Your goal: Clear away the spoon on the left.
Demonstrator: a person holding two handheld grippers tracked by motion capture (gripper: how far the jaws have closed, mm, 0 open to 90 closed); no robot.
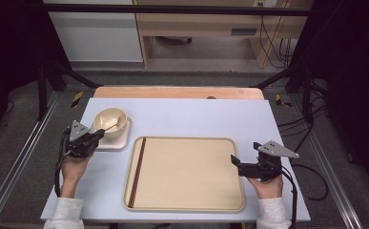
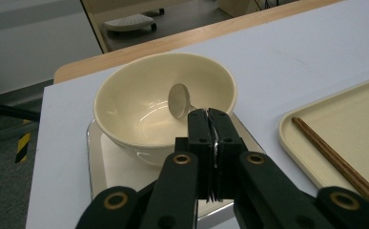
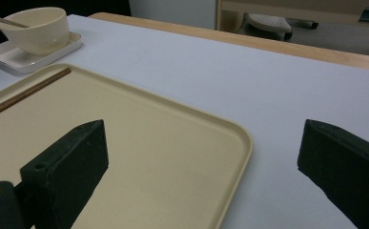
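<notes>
Spoon (image 2: 178, 101): in bowl (image 2: 163, 102), handle clamped by your left hand-held gripper (image 2: 208, 114). Right hand-held gripper (image 3: 201, 157): released, beside tray (image 3: 139, 143). Risk: grip looks thin; spoon may slip, tipping bowl.

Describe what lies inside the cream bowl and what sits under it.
Inside the cream bowl rests a metal spoon, its handle clamped by the left hand-held gripper. Under the bowl sits a small white rectangular plate; the bowl hides the plate's middle.
</notes>
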